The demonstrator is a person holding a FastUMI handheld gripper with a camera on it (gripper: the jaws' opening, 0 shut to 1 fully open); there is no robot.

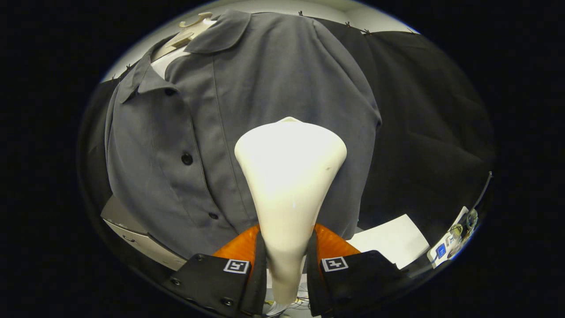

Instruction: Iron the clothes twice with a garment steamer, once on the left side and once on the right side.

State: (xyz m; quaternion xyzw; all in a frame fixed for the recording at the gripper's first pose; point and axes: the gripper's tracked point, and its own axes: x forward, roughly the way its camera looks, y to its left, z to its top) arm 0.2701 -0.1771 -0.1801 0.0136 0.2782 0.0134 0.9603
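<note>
A grey button-up shirt (265, 97) hangs on a pale hanger (194, 26) in front of the booth's black cloth. My gripper (286, 265) is shut on the narrow handle of a white garment steamer (289, 176), both fingers pressing its sides. The steamer's wide head points away from me and lies against the shirt's front, right of the button placket (187, 158), about mid-chest. The steamer hides the shirt's lower middle.
A white sheet of paper (393, 240) lies on the table below the shirt's right hem. A small device with cables (450, 243) sits further right. A light board or box edge (132, 234) lies under the shirt's left hem.
</note>
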